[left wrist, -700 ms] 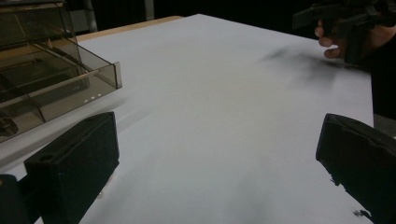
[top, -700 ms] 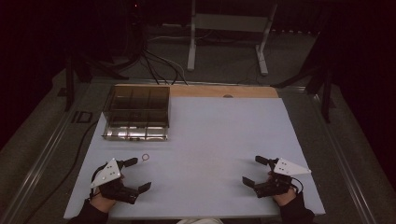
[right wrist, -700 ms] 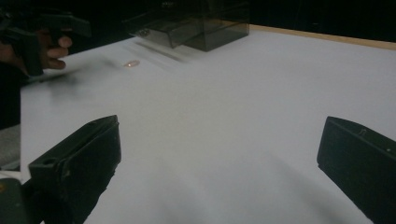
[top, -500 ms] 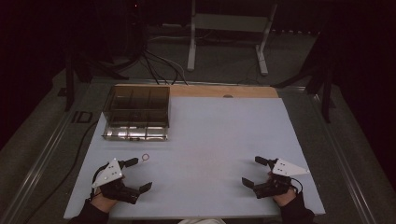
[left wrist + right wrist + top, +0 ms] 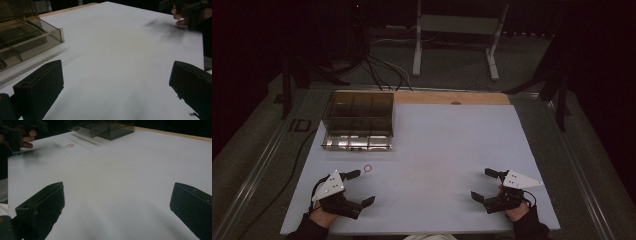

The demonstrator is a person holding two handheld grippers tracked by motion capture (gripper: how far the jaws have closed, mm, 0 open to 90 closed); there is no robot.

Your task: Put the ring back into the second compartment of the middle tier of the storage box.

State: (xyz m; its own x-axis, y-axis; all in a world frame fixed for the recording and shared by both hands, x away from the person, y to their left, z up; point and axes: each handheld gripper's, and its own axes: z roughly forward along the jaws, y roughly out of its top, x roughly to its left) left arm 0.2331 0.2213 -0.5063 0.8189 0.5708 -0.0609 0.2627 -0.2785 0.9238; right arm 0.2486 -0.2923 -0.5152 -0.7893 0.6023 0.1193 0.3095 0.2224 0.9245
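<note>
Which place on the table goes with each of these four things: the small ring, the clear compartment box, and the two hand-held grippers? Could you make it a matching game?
Things:
1. small ring
2. clear compartment box
3. left gripper
4. right gripper

Places:
A. far left part of the white table
B. near right corner, jaws open and empty
C. near left corner, jaws open and empty
D. lying on the white surface between the box and the left gripper

Pairs: 1-D, 2-A, 3-C, 4-B
</note>
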